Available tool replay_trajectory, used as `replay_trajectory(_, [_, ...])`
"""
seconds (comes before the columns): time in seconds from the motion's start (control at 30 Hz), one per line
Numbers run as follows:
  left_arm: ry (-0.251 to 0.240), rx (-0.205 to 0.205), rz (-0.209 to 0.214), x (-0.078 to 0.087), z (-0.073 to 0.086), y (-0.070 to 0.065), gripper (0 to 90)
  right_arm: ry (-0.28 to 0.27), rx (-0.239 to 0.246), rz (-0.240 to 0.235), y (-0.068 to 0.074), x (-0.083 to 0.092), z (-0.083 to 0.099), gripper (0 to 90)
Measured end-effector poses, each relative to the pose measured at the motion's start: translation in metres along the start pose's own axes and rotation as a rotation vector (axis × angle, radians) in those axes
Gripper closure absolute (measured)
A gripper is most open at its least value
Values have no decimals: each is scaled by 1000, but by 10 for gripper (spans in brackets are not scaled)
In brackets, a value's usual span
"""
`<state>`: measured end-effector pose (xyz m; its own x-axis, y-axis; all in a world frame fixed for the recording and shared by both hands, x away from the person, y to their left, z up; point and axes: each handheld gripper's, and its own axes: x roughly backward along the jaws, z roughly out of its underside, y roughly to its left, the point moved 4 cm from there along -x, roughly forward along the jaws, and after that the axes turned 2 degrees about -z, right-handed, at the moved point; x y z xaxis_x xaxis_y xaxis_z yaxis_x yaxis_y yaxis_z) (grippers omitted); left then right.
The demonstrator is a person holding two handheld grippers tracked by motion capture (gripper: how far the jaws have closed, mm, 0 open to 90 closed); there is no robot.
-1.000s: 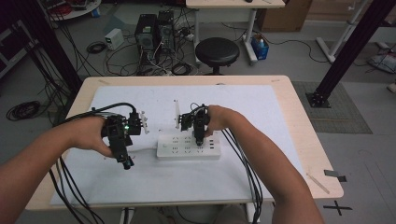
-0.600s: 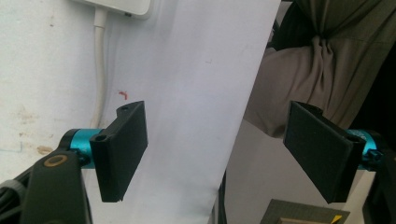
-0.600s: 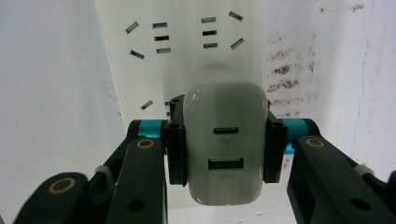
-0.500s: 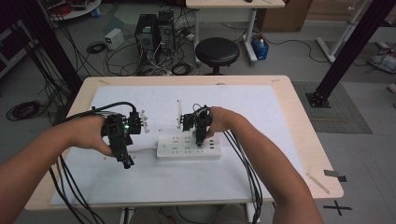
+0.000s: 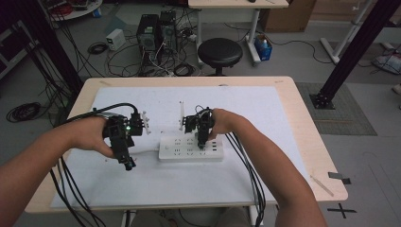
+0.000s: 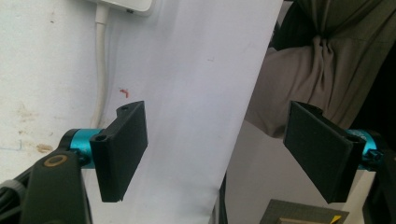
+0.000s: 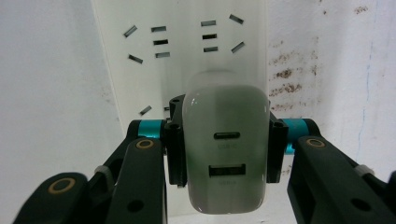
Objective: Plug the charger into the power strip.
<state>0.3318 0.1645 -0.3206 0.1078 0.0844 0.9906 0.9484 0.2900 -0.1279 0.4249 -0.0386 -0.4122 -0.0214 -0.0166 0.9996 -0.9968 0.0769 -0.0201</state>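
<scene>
1. A white USB charger [image 7: 227, 149] is sitting clamped between the jaws of the right tool [image 7: 227, 149], its two ports facing the camera, directly over the white power strip [image 5: 190, 147].
2. The power strip is lying on the white sheet covering the bench [image 5: 302, 123], beneath and ahead of the right tool [image 5: 202, 138].
3. The left tool [image 6: 215, 149] is standing released, jaws spread wide and holding nothing, beside the strip's white cable [image 6: 99, 70].
4. The left tool [image 5: 126, 158] is hovering just left of the strip.

"USB-C" on charger [image 7: 227, 158] (faint)
</scene>
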Motion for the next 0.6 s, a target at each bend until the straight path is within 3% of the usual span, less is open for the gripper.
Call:
replay_trajectory(0.17, [6,4,5,-2,0,1,219,2,6,0,0,-1,1,620])
replay_trajectory(0.33, [4,0,0,0,0,1,219,-68,-18,-14,-2,-3,7,617])
replay_trajectory(0.6, [6,14,-3,0,3,3,219,-51,-15,-9,-1,-3,4,612])
